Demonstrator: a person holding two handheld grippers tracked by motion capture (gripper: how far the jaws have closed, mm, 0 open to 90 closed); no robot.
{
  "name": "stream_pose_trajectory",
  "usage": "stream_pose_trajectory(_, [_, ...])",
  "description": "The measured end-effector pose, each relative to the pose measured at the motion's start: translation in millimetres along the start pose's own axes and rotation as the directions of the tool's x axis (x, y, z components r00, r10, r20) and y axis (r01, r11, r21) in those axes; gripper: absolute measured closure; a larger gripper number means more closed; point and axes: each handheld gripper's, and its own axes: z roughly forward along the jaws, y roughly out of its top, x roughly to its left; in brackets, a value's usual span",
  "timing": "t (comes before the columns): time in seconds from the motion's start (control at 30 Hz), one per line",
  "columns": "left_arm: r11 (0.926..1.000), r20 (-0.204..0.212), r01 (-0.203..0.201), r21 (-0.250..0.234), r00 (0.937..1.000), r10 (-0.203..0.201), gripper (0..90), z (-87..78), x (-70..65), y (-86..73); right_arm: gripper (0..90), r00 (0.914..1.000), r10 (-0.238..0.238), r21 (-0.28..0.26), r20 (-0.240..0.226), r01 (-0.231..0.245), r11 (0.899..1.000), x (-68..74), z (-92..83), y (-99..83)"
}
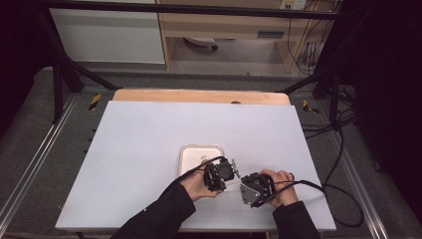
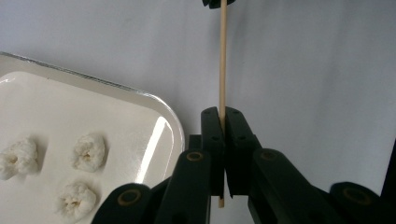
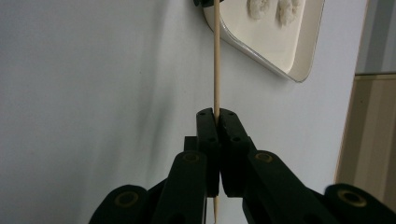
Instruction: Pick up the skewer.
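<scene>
One skewer (image 2: 222, 56), lengthwise between hand-held grippers

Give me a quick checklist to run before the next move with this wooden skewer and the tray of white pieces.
1. Left gripper shut on the skewer: ok.
2. Right gripper shut on the same skewer: ok.
3. Skewer straight between the two grips: ok.
4. Three white pieces lying apart in the tray: ok.
5. Skewer clear of the tray rim: ok, it runs beside it over the white table.
6. Which skewer end is pointed: cannot tell.
</scene>
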Motion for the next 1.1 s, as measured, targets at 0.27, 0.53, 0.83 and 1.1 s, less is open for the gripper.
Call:
stream_pose_trajectory(0.27, [0.9999,-0.026,-0.014,0.000,0.9996,0.014,88.1,-0.9,-3.7,-1.2,87.6,0.9999,0.014,-0.008,0.008,-0.013,1.000,-0.2,-2.2,0.7])
stream_pose_trajectory(0.53, [0.9993,-0.047,0.020,-0.030,0.9987,-0.021,88.1,-8.6,1.3,-19.0,72.3,0.9803,0.195,-0.079,0.029,-0.193,0.978,-4.5,-13.6,-12.5])
stream_pose_trajectory(0.83, [0.9942,-0.063,0.078,-0.075,0.9946,-0.083,88.1,-23.8,10.7,-53.5,45.6,0.8741,0.486,-0.138,0.004,-0.481,0.866,-6.9,-15.2,-32.2])
stream_pose_trajectory(1.1, [0.9754,-0.074,0.150,-0.162,0.9838,-0.163,88.1,-39.4,16.0,-86.8,31.0,0.7371,0.675,-0.147,-0.028,-0.671,0.727,-5.8,-9.7,-39.3])
